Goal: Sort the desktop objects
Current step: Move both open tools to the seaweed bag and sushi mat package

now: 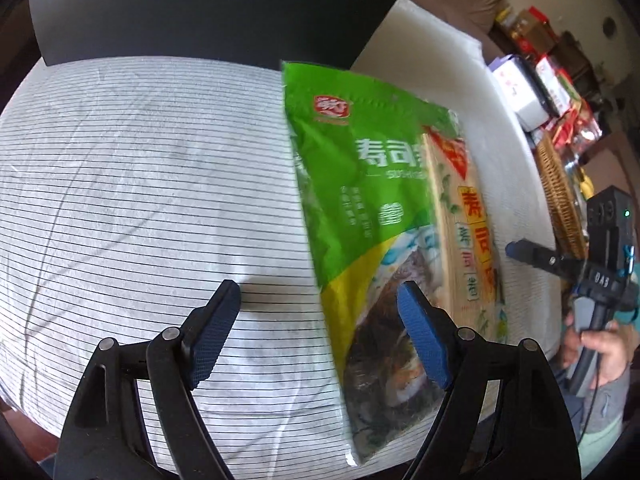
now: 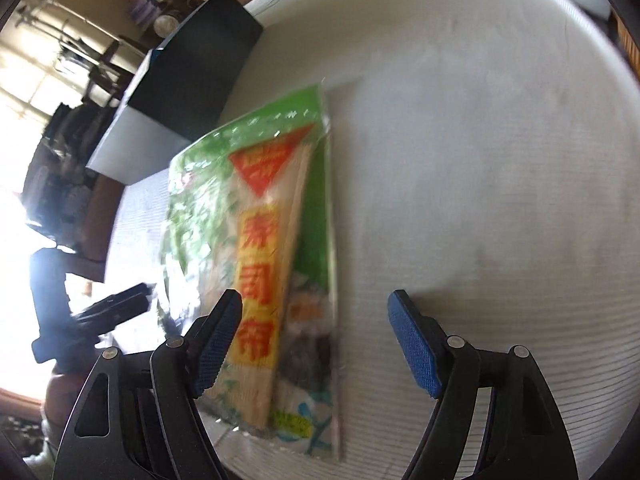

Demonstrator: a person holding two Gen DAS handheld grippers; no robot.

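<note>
I've both sets of jaws spread wide and empty, left gripper (image 1: 320,300) and right gripper (image 2: 314,310) flanking the sushi seaweed packet (image 1: 360,184) lying flat on the striped worktop (image 1: 140,180), ready for a two-sided pickup.

A striped white cloth (image 1: 140,200) covers the surface. A dark box (image 1: 208,12) stands at its far edge. Far right, a wicker basket (image 1: 560,200) sits beside stacked colourful cartons (image 1: 536,68).

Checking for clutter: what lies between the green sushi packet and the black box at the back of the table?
Nothing: in the left wrist view only bare striped cloth separates the green sushi packet from the black box.
</note>
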